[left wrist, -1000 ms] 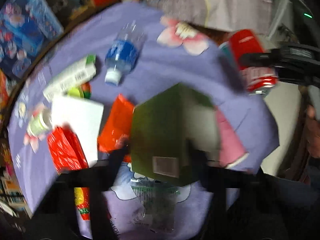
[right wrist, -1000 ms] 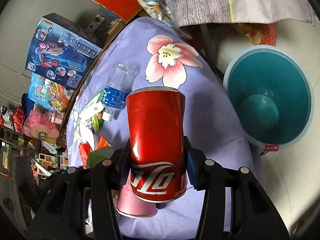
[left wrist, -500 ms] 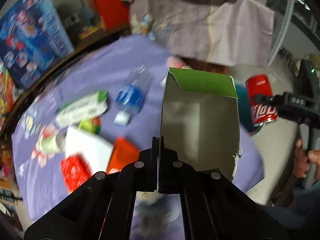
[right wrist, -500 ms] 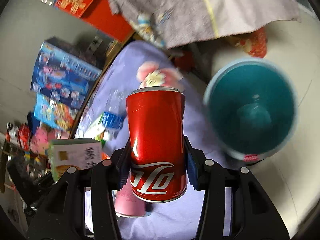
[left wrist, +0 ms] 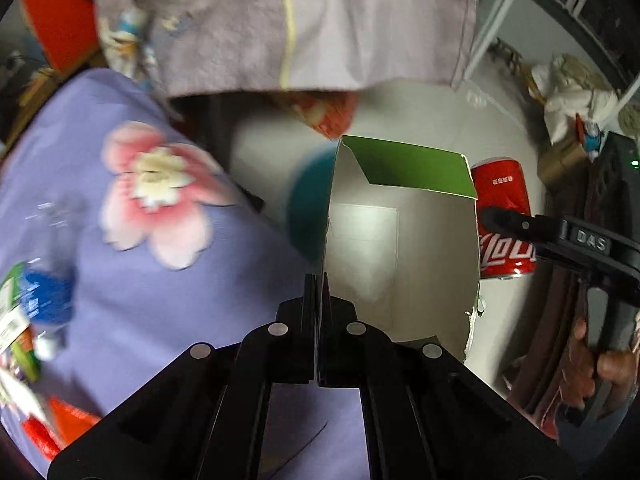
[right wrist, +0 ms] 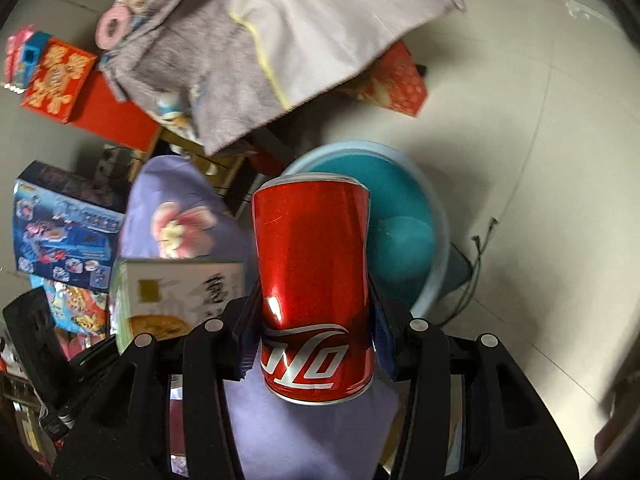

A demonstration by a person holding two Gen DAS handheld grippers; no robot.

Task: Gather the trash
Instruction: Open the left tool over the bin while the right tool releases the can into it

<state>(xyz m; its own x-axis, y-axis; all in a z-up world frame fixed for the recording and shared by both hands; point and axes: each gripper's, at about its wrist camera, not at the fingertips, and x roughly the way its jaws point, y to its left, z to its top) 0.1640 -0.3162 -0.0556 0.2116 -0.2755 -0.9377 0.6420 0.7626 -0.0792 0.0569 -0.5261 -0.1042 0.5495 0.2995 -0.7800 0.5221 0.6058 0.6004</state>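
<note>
Clamping one thin wall of an opened green carton between nearly closed jaws, the left hand-held gripper holds the box upright above the right edge of the worktop, which is draped in a lilac cloth printed with a pink flower. At the worktop's left edge lie a blurred blue-labelled plastic bottle and scraps of red and orange wrapper. Behind the carton, on the pale tiled floor just beside the worktop, stands a teal bin with a light rim, its mouth facing up. To the right, the right hand-held gripper squeezes a red cola can by its sides, jaws set at the can's width, and the can hangs in front of the bin's opening, top end forward. Seen from that gripper, the carton's printed face sits just left of the can. A grey towel hangs over furniture at the back.
</note>
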